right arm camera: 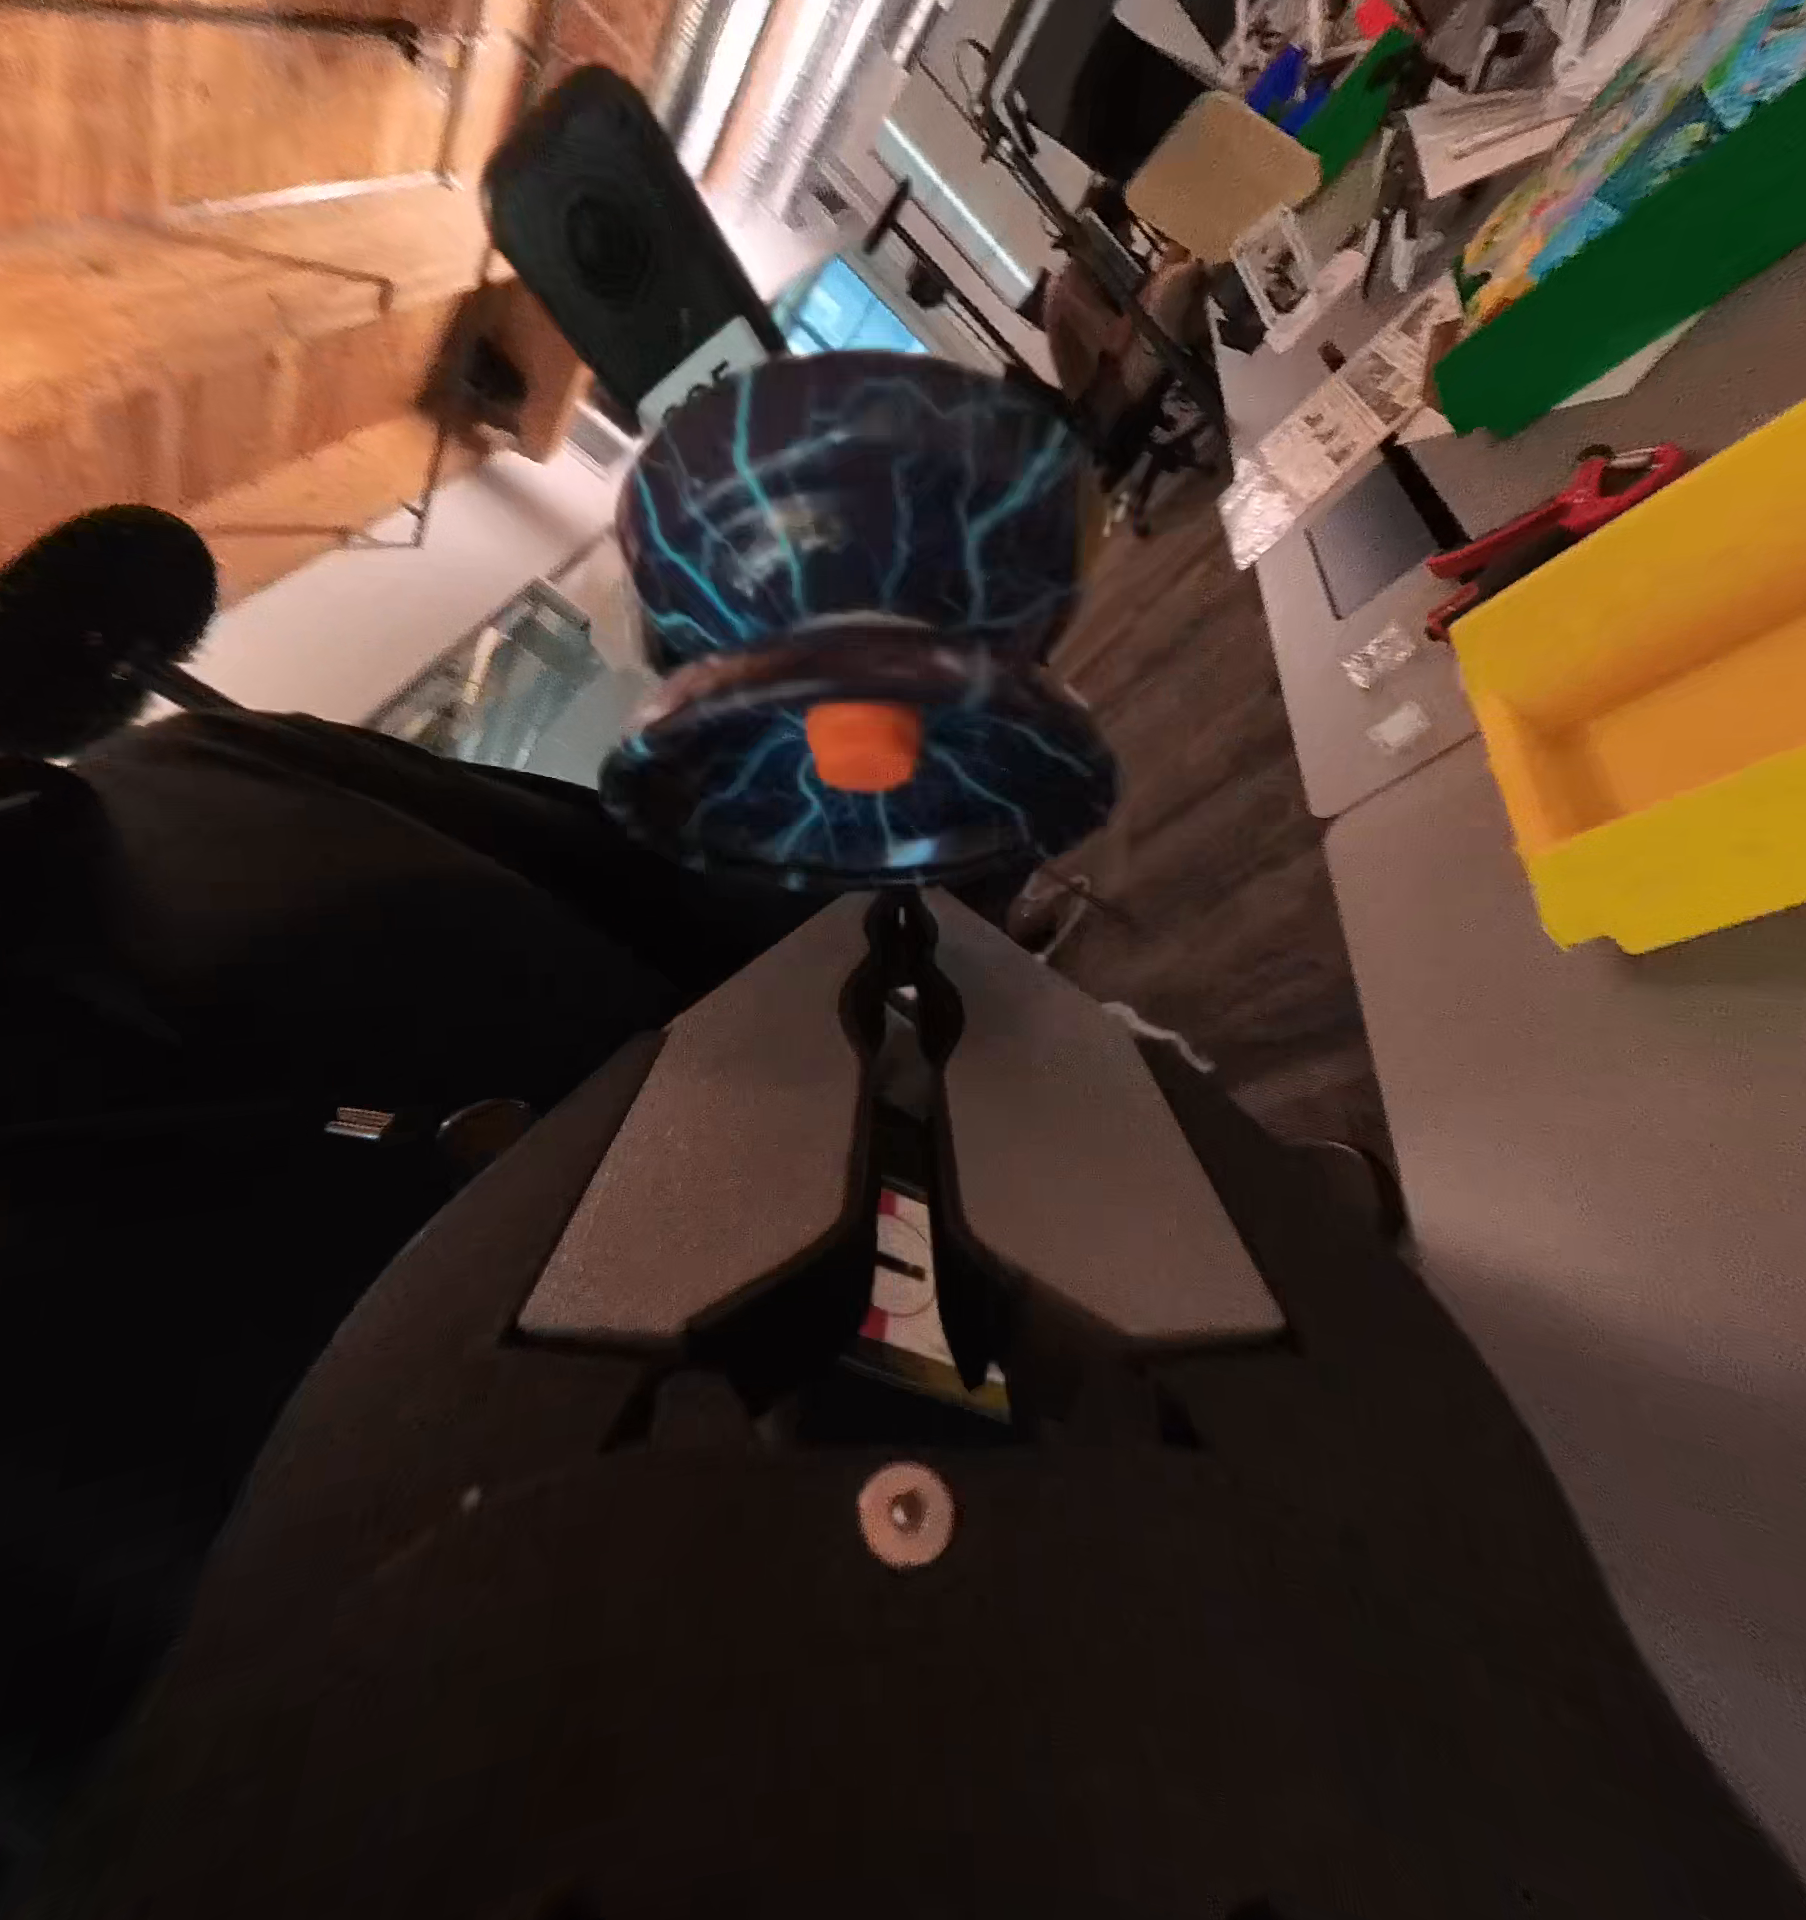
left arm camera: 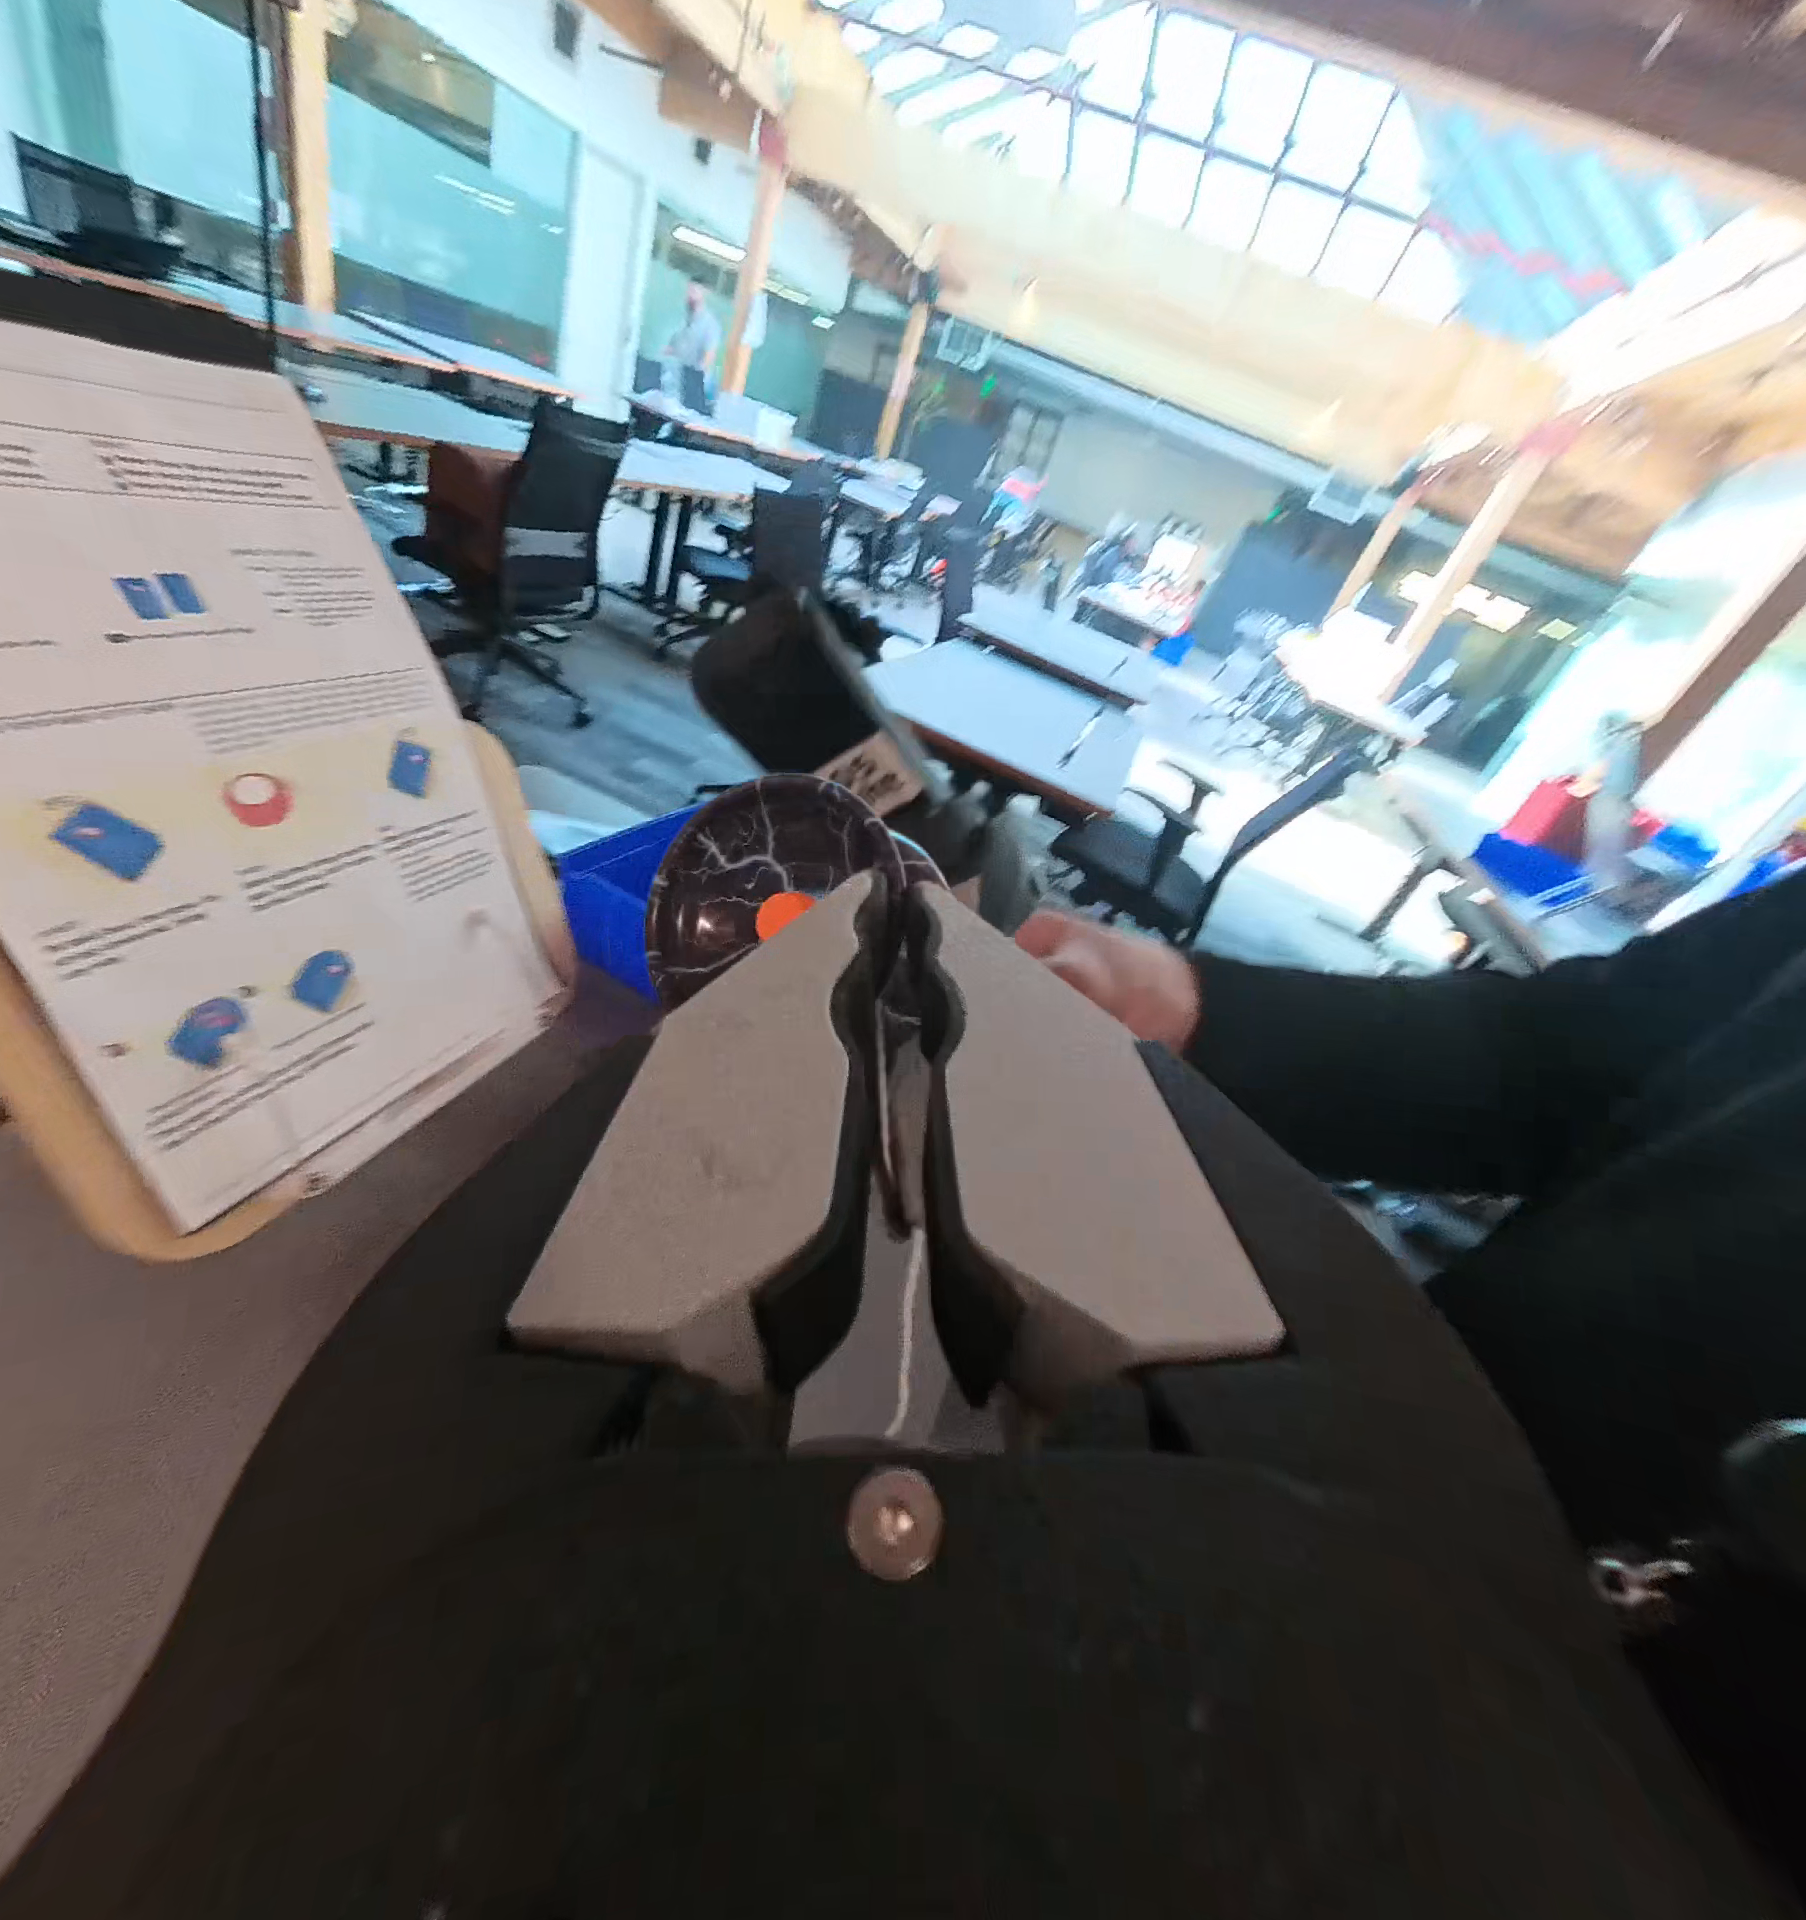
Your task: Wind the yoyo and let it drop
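The yoyo point(left arm camera: 764, 873) is dark and marbled with pale lightning veins and an orange hub. My left gripper point(left arm camera: 894, 894) is shut on its rim and holds it in the air. The white string point(left arm camera: 909, 1320) runs back between the left fingers. In the right wrist view the yoyo point(right arm camera: 857, 540) sits just beyond my right gripper point(right arm camera: 904, 930), its axis upright and the orange hub facing me. The right jaws are shut at the yoyo's lower rim. A bit of white string point(right arm camera: 1174, 1044) shows beside the right finger. The pinch itself is hidden.
An instruction sheet on a wooden board point(left arm camera: 203, 779) leans at the left, with a blue bin point(left arm camera: 608, 894) behind the yoyo. A hand point(left arm camera: 1096, 977) in a black sleeve is at the right. On the grey table point(right arm camera: 1605, 1143) stand a yellow bin point(right arm camera: 1688, 707), a red clamp point(right arm camera: 1564, 509) and a green box point(right arm camera: 1657, 239). Spacing between my two grippers at the tips: around 7 cm.
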{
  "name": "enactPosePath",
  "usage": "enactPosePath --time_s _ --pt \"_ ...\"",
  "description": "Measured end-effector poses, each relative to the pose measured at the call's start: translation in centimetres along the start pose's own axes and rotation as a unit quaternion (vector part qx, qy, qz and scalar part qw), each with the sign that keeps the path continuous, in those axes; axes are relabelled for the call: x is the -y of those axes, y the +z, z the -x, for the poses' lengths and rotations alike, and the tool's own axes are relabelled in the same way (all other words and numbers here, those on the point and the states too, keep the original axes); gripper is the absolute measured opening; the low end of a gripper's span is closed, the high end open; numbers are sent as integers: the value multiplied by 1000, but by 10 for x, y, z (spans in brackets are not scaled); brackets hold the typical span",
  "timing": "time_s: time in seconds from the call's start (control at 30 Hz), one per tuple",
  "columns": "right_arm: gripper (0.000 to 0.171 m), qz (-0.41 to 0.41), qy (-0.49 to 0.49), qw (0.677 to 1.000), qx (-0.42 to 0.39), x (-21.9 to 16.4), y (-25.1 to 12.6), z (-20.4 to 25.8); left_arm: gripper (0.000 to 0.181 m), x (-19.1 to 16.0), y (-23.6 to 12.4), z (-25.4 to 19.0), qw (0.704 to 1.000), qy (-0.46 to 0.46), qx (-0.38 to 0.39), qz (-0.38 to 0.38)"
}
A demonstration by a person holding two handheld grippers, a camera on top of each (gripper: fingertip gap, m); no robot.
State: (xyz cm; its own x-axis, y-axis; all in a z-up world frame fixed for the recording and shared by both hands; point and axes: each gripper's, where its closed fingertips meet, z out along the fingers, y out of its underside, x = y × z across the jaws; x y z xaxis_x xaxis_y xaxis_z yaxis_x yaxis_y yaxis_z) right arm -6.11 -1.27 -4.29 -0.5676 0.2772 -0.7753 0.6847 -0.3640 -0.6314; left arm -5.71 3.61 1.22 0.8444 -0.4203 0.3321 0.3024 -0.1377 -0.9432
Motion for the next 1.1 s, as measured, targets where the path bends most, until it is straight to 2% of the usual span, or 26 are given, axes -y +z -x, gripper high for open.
enactPosePath --time_s 0.13,0.23,0.33,0.43,0.53,0.63,0.73,0.8,0.9,0.97,1.03,1.1 --pt "0 12 20 1000 12 -16 3 -5 0 12 -9 -2 998 -44 -26 -29" --pt "0 40 -9 999 -30 -24 7 -15 0 12 -10 -7 997 -58 -47 -30" --pt "0 81 -43 990 -103 -31 2 -39 0 13 -10 -28 986 -110 -125 -29" --pt "0 91 -44 985 -138 -23 -16 -52 0 4 -13 -41 978 -121 -172 6" --pt "0 90 -50 979 -174 -11 -44 -53 0 -10 -21 -44 980 -91 -169 52" --pt "0 71 -47 980 -177 6 -65 -39 0 -30 -27 -34 983 -50 -133 116" --pt "0 49 -46 987 -143 22 -72 -11 0 -55 -29 -15 980 -7 -72 183" --pt "0 51 -49 991 -115 24 -65 9 0 -63 -27 0 979 28 -31 201" --pt "0 84 -43 992 -78 7 -39 26 0 -53 -19 11 986 22 -1 163" --pt "0 96 -27 992 -76 -8 -21 22 1 -39 -14 14 993 15 7 119" --pt "0 81 -14 994 -69 -16 -7 14 0 -23 -7 6 997 -10 -10 75" --pt "0 45 3 999 -28 -14 2 13 0 -12 -2 -6 998 -34 -43 43"
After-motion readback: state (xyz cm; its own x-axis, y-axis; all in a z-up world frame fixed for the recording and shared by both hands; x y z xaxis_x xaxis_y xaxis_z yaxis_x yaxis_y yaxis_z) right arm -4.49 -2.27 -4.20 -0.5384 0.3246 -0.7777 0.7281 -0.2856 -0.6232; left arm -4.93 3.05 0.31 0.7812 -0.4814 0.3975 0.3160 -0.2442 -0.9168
